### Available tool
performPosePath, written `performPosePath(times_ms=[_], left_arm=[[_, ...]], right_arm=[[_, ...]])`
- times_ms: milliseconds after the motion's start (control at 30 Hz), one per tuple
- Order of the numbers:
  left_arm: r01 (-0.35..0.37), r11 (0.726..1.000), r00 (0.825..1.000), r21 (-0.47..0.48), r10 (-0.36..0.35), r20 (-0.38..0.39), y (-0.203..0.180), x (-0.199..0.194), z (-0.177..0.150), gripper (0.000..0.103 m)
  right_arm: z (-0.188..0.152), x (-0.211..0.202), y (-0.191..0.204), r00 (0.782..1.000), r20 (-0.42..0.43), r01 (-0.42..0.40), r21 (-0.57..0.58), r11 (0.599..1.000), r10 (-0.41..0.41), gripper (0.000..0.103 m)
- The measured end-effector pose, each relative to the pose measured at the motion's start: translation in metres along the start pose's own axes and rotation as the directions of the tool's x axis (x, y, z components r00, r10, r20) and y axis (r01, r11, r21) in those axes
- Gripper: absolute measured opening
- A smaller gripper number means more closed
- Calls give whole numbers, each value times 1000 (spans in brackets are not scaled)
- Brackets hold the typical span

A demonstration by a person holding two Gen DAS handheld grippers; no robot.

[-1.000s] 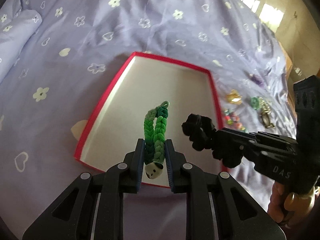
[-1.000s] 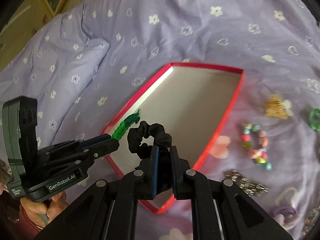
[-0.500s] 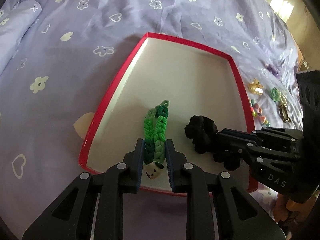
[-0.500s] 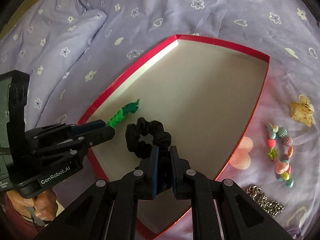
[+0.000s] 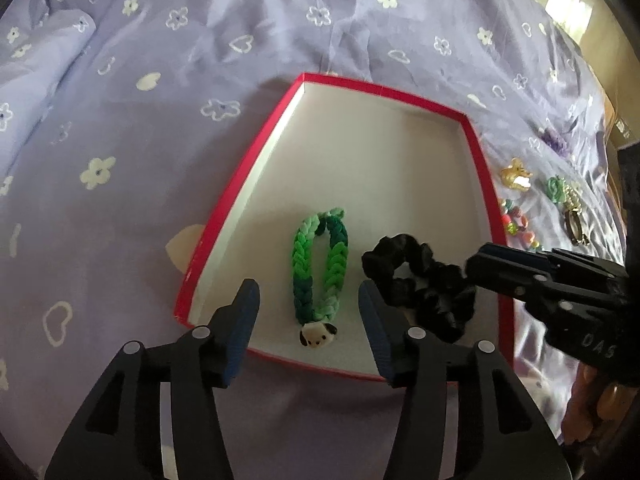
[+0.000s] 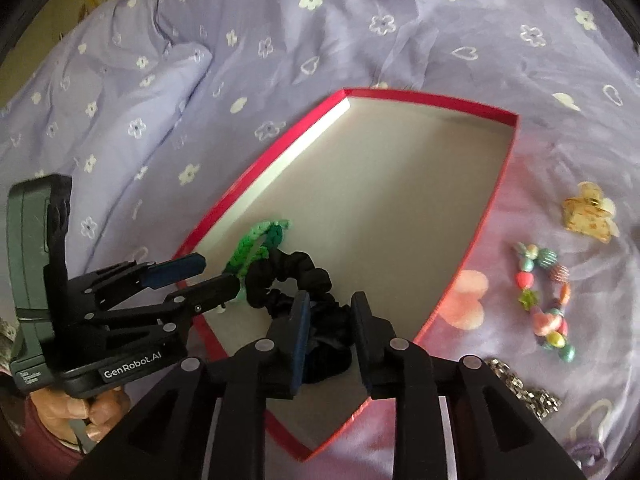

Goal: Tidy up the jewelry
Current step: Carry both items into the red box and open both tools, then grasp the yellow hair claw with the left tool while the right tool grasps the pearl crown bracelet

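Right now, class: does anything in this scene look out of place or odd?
Nothing looks damaged. The green braided bracelet and black fabric scrunchie lie in the red-rimmed box, but a multicoloured bead bracelet and yellow hair claw lie on the lilac bedspread.

Everything in front of me sits on a lilac duvet (image 5: 160, 160) printed with little white flowers and outlined hearts, and it's pretty rumpled, with creases running across the top. There's a bigger pink heart print (image 6: 470, 300) on the fabric too. On the far left a pillow (image 6: 120, 92) in the same fabric lies puffed up against the duvet. Top right of my left view there's a bright window (image 5: 568, 4) (totally blown out, can't see anything through it), with yellowish wall around it.
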State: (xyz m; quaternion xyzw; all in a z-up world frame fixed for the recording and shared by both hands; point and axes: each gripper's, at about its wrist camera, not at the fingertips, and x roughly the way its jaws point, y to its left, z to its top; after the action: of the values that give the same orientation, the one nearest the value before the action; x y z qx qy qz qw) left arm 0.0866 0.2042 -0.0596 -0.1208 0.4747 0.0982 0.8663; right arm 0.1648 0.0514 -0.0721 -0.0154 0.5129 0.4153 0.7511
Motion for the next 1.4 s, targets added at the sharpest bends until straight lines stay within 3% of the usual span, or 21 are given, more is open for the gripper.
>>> performPosePath(times_ms=[133,467,1000,1400], left_arm=[[24,1000,999,-18,-23,30,-6,-14,1,54],[118,993,991,-3,-117,67,-50,-32,1,59],[172,973,983,156,-179,31,-129,-22,10,60],[178,949,982,258,-186,6,-176,4,42,70]], right_arm=[[-7,-28,-12,998,64,-6,42,999,3,39],[-36,-86,-64,988,137,46,169,984,-70,44],[-77,-148,-151,958,197,135,336,932,-210,44],[-64,-161,-206,931,219,185,407,894,-292,46]])
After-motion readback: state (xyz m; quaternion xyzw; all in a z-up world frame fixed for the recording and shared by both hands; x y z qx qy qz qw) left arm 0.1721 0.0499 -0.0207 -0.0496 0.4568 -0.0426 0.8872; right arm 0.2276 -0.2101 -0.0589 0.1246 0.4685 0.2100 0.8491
